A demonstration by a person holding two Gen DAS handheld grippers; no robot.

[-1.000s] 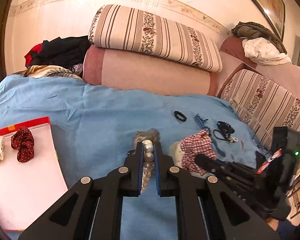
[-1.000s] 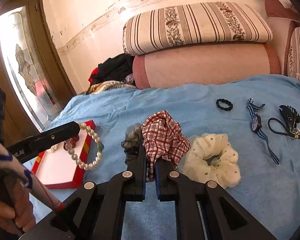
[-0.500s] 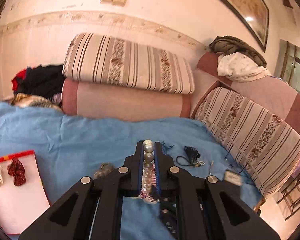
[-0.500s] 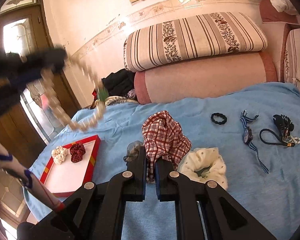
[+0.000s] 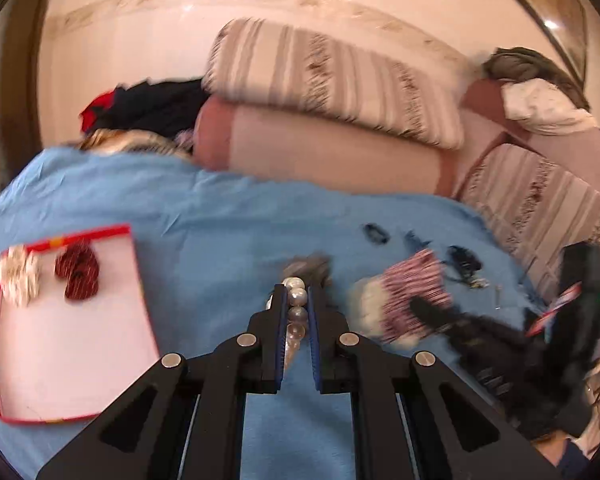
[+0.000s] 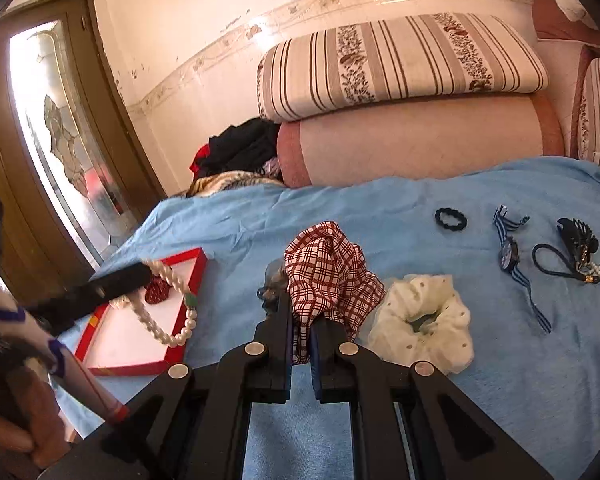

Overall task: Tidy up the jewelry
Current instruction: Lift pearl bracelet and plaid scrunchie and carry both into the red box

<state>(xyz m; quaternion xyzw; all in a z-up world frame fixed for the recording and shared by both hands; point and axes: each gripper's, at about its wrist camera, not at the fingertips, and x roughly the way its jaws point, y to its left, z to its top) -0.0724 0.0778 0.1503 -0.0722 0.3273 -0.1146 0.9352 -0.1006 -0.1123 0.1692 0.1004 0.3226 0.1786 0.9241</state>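
Now the left gripper (image 5: 298,300) is seen tilted downward over the blue bedspread (image 5: 220,216), clamped on a pearl necklace (image 5: 296,312); in the right wrist view the strand (image 6: 168,308) is seen looping down from its tip over the red-rimmed tray (image 6: 140,354). A dark red scrunchie (image 5: 78,274) and a white one (image 5: 18,276) are seen lying inside that tray, at its far end. At the lower left of the right wrist view a hand (image 6: 24,412) is caught on the left gripper's handle, cut off by the frame edge. The right gripper (image 6: 300,320) is likewise angled downward, pinched tight on a red-and-white checked scrunchie (image 6: 328,272), with a cream dotted scrunchie (image 6: 424,320) just beside it on the bedspread. Farther off, a black hair tie (image 6: 451,220), a striped-strap watch (image 6: 512,256) and a black tassel piece (image 6: 576,248) are laid apart. The left wrist view is smeared with blur, so the small items there can hardly be made out; a greyish bundle (image 6: 274,280) behind the right gripper's fingers is partly hidden.
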